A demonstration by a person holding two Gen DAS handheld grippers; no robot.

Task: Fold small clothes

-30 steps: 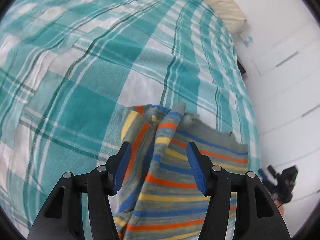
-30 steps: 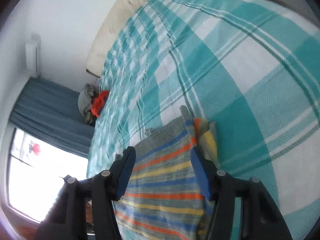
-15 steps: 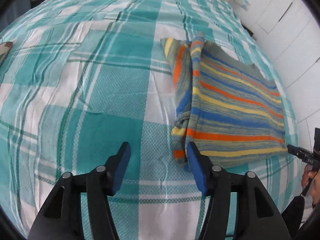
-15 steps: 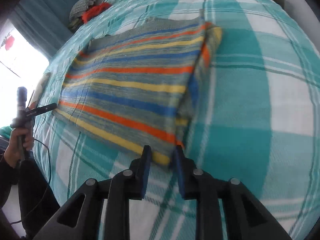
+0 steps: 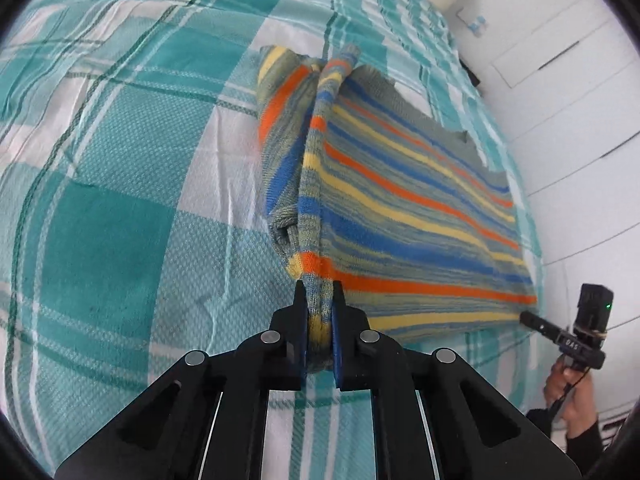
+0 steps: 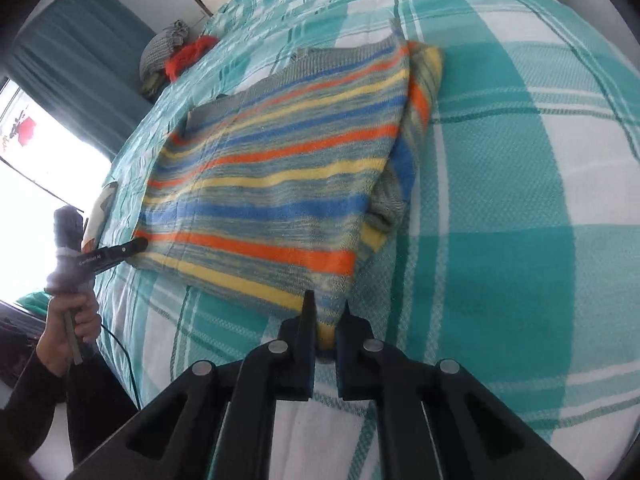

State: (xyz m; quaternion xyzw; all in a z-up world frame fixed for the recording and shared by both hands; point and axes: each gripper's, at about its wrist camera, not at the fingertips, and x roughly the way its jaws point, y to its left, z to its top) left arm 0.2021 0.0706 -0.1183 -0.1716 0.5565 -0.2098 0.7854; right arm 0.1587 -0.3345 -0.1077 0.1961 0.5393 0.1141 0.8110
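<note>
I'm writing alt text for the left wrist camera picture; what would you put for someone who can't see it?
The left gripper is shut on the near corner of a striped sweater lying on a teal plaid bedspread. At the far right, a hand holds the right gripper at the sweater's other near corner, with white cabinet doors behind.

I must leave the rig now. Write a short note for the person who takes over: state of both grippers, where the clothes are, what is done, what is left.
Left gripper: shut on the near corner of the striped sweater.
Right gripper: shut on a near corner of the same sweater.
Sweater: lies on the teal plaid bedspread, stretched between the two grips at its near edge.
Done: one side is already folded in, with a sleeve tucked under along that edge.
Left: probably carry the near edge toward the far edge to fold it in half, then release.
Other clothes are piled at the far end of the bed.
</note>
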